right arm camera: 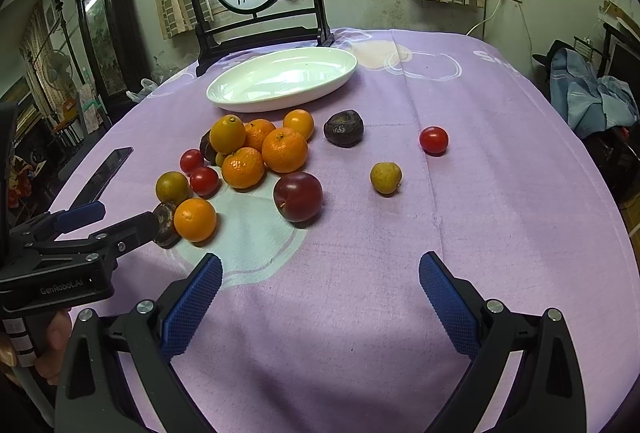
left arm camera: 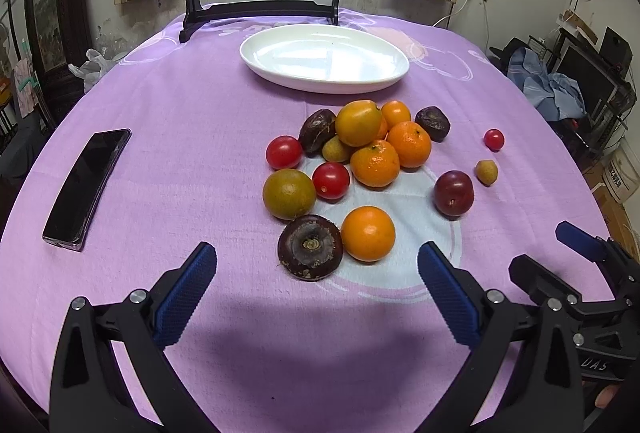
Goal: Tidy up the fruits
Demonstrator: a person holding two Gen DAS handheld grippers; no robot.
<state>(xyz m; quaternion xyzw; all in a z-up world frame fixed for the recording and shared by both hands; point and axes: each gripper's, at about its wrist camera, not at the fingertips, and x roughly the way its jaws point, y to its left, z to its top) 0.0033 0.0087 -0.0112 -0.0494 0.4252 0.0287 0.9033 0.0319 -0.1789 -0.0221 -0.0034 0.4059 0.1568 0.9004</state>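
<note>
A pile of fruit lies mid-table: oranges (left arm camera: 375, 163), red tomatoes (left arm camera: 330, 180), a green citrus (left arm camera: 289, 193), dark wrinkled fruits (left arm camera: 310, 247), a dark plum (left arm camera: 454, 192). A white oval plate (left arm camera: 280, 53) sits empty behind the pile and also shows in the right wrist view (right arm camera: 240, 89). My left gripper (left arm camera: 316, 273) is open and empty, just before the dark fruit and an orange (left arm camera: 368, 233). My right gripper (right arm camera: 320, 281) is open and empty, nearer than the plum (right arm camera: 298, 196), a small yellow fruit (right arm camera: 385, 177) and a lone tomato (right arm camera: 433, 140).
A black phone (left arm camera: 86, 189) lies at the table's left. A framed round painting on a black stand (left arm camera: 264, 5) stands behind the plate. The purple cloth (right arm camera: 480, 213) covers the table. Clutter lies beyond the right edge.
</note>
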